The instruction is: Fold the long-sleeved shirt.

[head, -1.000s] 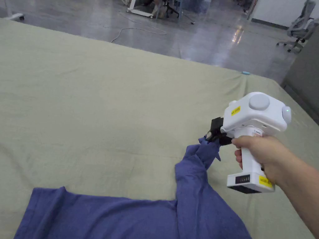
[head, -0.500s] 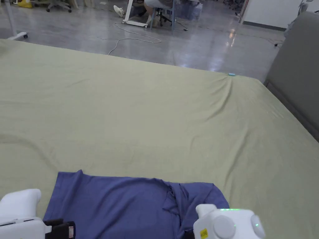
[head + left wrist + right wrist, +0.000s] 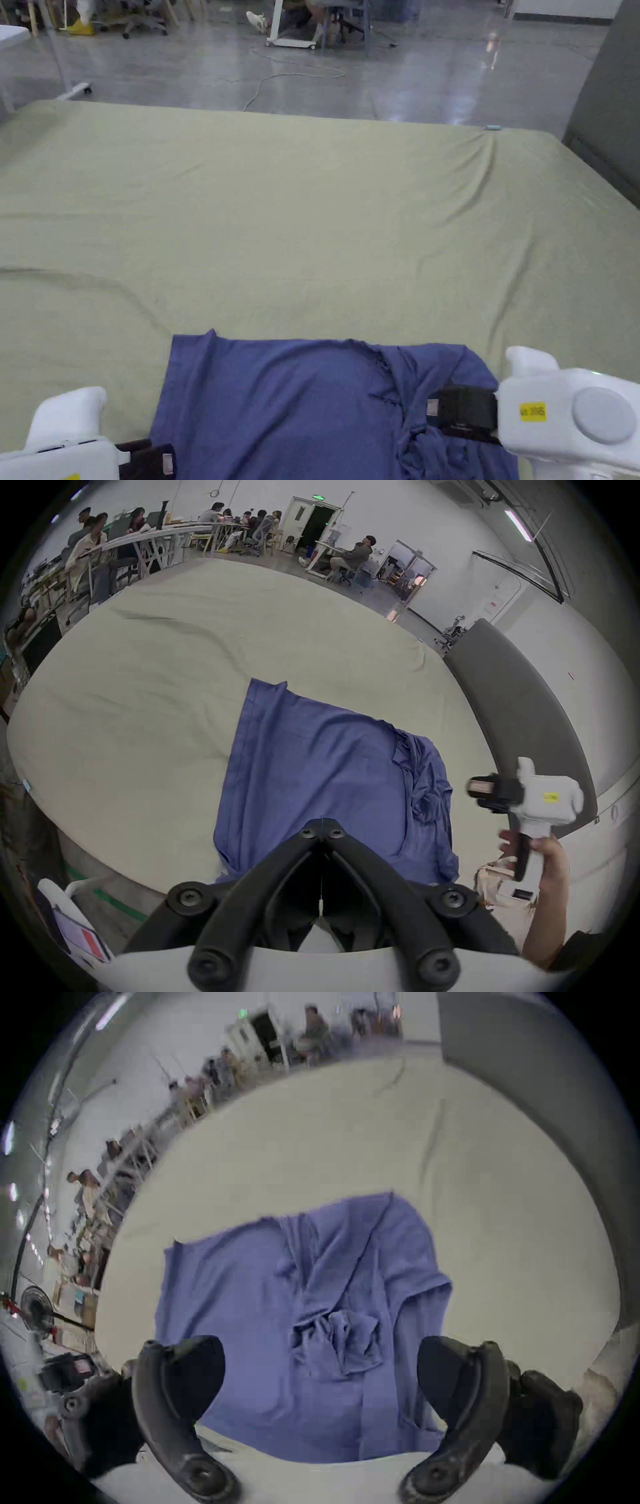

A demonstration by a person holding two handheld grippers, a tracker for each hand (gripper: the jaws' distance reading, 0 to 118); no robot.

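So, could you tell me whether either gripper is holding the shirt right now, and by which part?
Nothing is held. The right gripper has its jaws wide apart above the shirt; the left gripper has its jaws closed on nothing.

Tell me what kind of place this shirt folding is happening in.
Probably a large open workspace or lab hall, not a home: the blue shirt lies on a wide cloth-covered table, with a polished concrete floor beyond and people seated at desks along the far wall.
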